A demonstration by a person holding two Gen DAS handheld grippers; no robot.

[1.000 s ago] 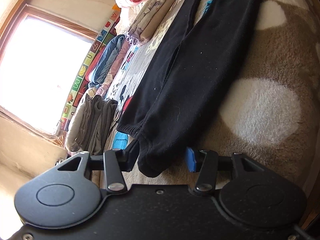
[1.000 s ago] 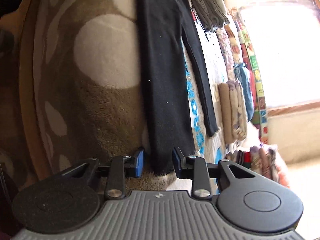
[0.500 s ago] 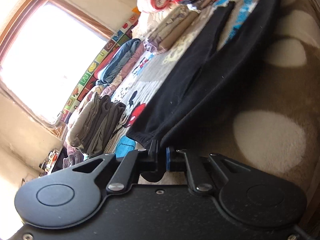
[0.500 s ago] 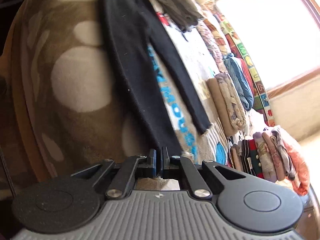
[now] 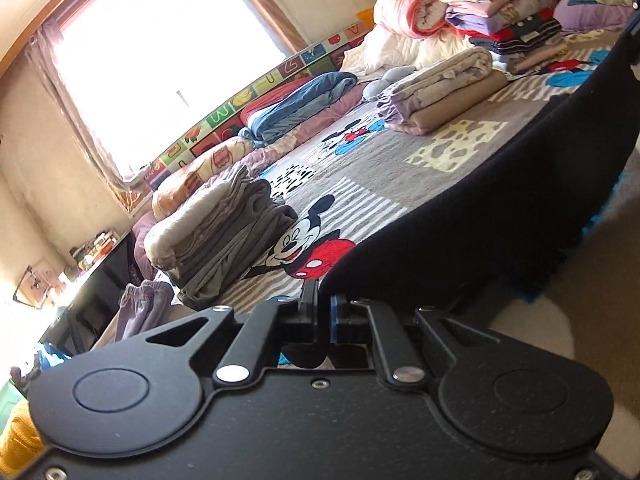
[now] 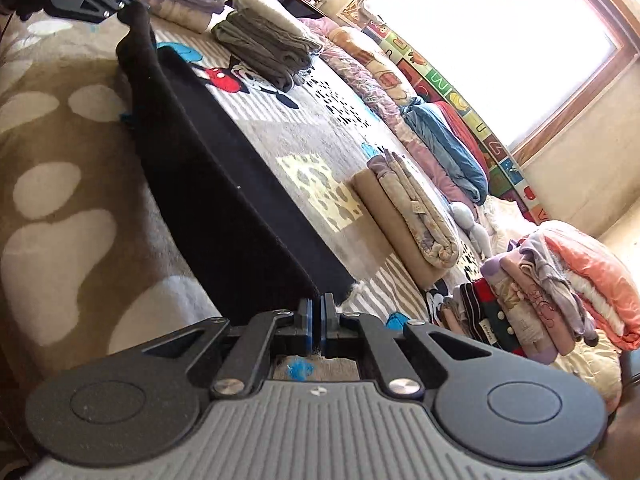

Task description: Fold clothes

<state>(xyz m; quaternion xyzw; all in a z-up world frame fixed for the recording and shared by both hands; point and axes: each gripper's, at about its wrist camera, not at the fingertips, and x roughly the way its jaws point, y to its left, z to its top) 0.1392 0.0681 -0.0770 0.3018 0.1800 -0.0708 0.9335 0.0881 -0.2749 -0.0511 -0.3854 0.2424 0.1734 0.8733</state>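
A long black garment (image 5: 480,208) hangs stretched between my two grippers, lifted off the bed. In the left wrist view my left gripper (image 5: 324,312) is shut on one end of it, and the cloth runs away to the upper right. In the right wrist view my right gripper (image 6: 320,316) is shut on the other end. From there the black garment (image 6: 208,168) sags in a dark band up to my left gripper (image 6: 120,0) at the top left. Its lower edge still trails near the bedding.
Under the garment lie a grey cartoon-print blanket (image 5: 400,152) and a brown blanket with pale spots (image 6: 60,160). Behind it are a folded grey pile (image 5: 224,240), a beige folded quilt (image 5: 440,88), a blue quilt (image 5: 304,100) and a stack of folded clothes (image 5: 512,28). A bright window (image 5: 160,48) is behind.
Both grippers went from open around the garment's ends to shut on them. Both then rose and rolled, lifting the garment off the blanket.
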